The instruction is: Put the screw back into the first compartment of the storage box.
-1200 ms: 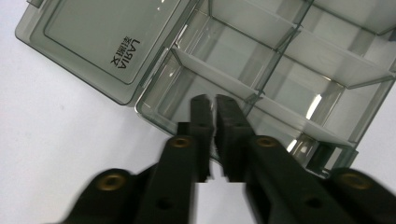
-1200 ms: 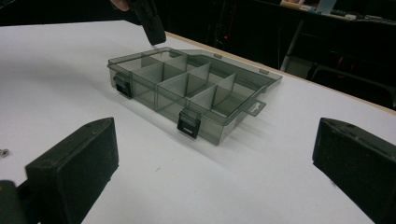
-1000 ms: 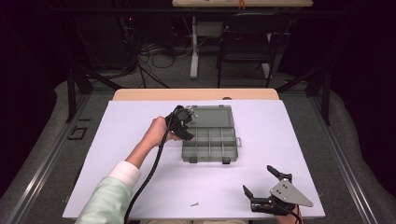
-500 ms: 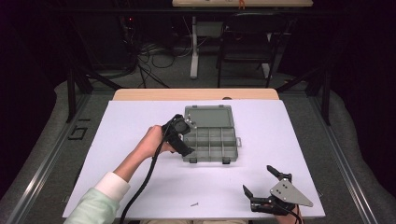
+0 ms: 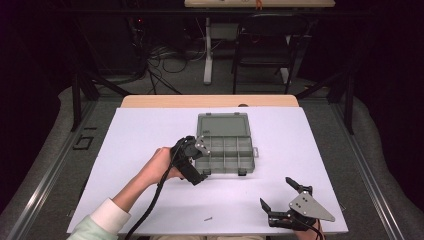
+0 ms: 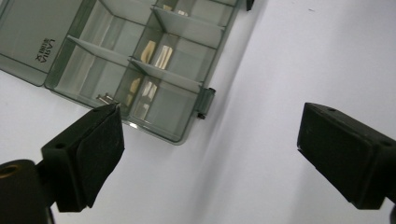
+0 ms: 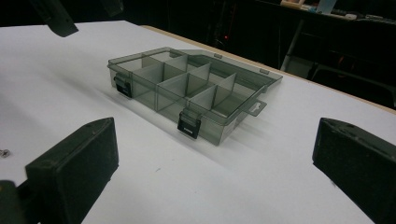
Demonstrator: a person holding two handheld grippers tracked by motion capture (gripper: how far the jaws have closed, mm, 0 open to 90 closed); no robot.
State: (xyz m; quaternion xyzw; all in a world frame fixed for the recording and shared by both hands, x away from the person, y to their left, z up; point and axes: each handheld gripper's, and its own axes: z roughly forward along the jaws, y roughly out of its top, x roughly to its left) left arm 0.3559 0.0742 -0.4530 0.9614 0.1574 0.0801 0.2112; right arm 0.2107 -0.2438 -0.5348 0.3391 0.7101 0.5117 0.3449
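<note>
Organizer box (image 5: pixel 224 144) compartments hold small pale items, possibly screws; contents blurred.

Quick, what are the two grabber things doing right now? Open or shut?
Left gripper: open, holding nothing, beside the compartment box.
Right gripper: open, holding nothing, near the table's front edge.

White table (image 5: pixel 150 130): open organizer box (image 5: pixel 225 150) (compartmented), possibly small screw (image 5: pixel 207 218).

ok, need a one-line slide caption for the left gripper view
Open left gripper hovers above the white table, beside an open grey compartment box.
</note>
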